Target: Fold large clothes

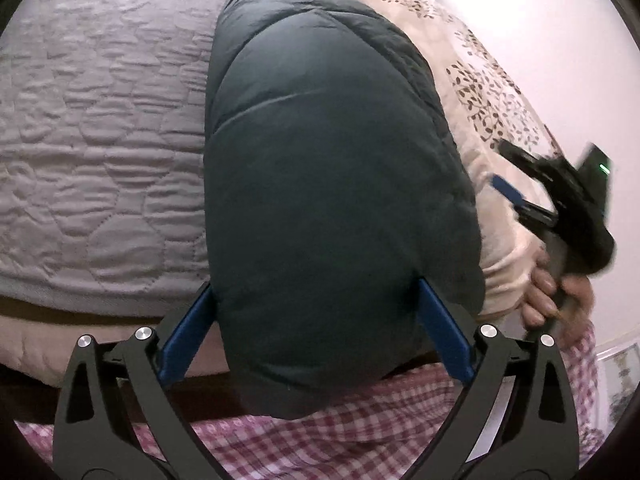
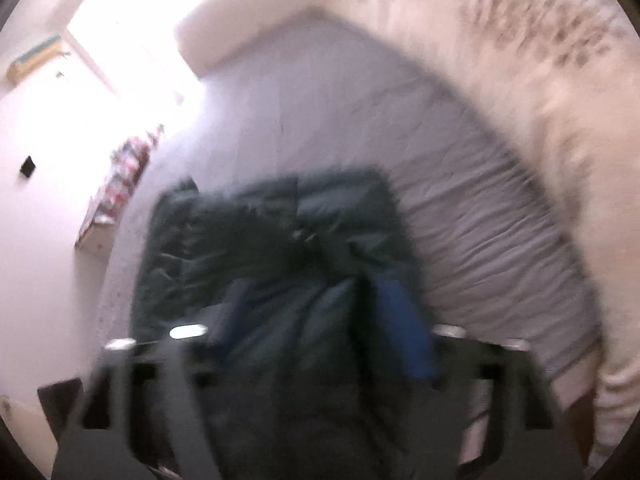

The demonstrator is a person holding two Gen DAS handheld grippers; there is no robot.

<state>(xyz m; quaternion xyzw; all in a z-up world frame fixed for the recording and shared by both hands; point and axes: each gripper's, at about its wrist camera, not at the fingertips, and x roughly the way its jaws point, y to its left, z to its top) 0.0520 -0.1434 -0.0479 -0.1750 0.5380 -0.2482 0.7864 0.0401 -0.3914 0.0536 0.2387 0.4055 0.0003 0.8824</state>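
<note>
A dark teal puffer jacket (image 1: 328, 168) lies folded in a long bundle on the grey quilted bed (image 1: 100, 140). My left gripper (image 1: 316, 300) is wide open, its blue fingers (image 1: 188, 332) on either side of the bundle's near end, which bulges between them. My right gripper (image 1: 516, 200) is at the right, held in a hand over the floral duvet; its fingers look spread. In the right wrist view the picture is blurred by motion. The jacket (image 2: 260, 248) lies below that gripper (image 2: 316, 292), whose blue fingers (image 2: 400, 320) appear apart over the fabric.
A beige duvet with a leaf print (image 1: 480, 92) is bunched along the bed's right side, against a pale wall (image 1: 540, 20). The person's red checked clothing (image 1: 320, 432) is at the bottom. A shelf with items (image 2: 120, 184) is on the wall beyond the bed.
</note>
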